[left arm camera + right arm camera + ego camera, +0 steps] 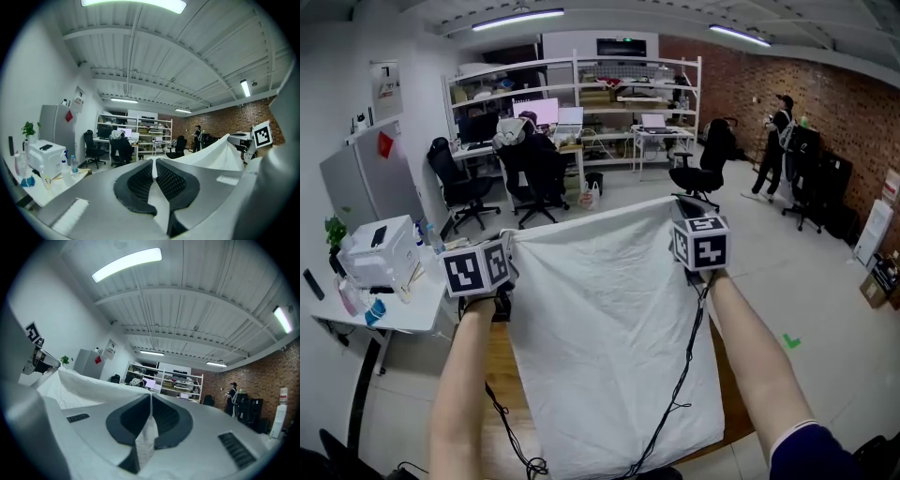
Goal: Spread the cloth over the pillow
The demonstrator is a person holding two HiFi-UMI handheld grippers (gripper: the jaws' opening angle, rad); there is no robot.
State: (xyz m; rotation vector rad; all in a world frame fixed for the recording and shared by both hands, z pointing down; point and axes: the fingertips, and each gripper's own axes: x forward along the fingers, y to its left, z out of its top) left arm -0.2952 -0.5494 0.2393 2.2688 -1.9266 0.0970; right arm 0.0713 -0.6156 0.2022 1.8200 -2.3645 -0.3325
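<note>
A white cloth hangs stretched between my two grippers and drapes down over the wooden table below. My left gripper is shut on the cloth's upper left corner, and in the left gripper view the white fabric is pinched between the dark pads. My right gripper is shut on the upper right corner; in the right gripper view the cloth sits between its pads too. Both grippers point roughly level, out into the room. The pillow is hidden under the cloth.
A wooden table shows at the cloth's left and right edges. A white side table with a printer stands at the left. Office chairs, desks and shelves fill the back. A person stands by the brick wall. Cables trail from the grippers.
</note>
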